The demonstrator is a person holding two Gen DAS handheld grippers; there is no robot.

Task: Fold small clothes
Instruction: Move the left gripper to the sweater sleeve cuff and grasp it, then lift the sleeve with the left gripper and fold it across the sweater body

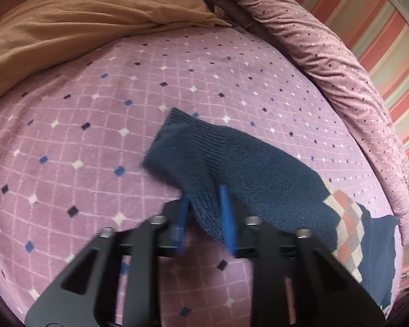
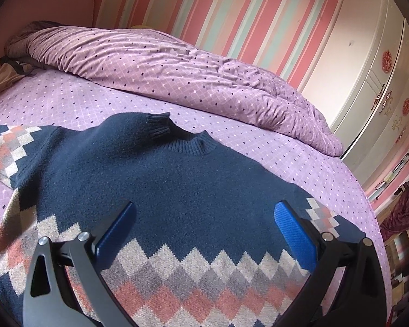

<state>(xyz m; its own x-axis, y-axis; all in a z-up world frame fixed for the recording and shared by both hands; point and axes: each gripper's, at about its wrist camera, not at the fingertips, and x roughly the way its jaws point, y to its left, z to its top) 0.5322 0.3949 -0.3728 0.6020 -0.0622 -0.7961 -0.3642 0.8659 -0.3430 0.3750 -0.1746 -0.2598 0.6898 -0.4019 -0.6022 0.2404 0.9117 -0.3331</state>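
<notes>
A small navy sweater with a band of grey, cream and salmon diamonds is lying spread flat on a bed covered in a lilac checked sheet. Its neck is pointing toward the far edge of the bed, where a rumpled duvet of the same print is heaped.

The left gripper is pinching a bunched fold of one navy sleeve between its blue fingers, which are pressing close together on the knit. The ribbed cuff is hanging loose past the grip, toward the middle of the bed. The right gripper is hovering over the chest of the sweater with its fingers spread wide, gripping nothing; whether they are touching the fabric is hard to tell from this angle.

Risks from here, as a judgement: the pinch is taking only a narrow ridge of thick knit, so the sleeve may be slipping free as it is being carried across. With the body not pinned, pulling the sleeve could be dragging the whole sweater over the sheet and skewing it. The loose cuff may be flopping and doubling under, leaving a lumpy fold. A tan blanket is lying at the far corner, well apart.
</notes>
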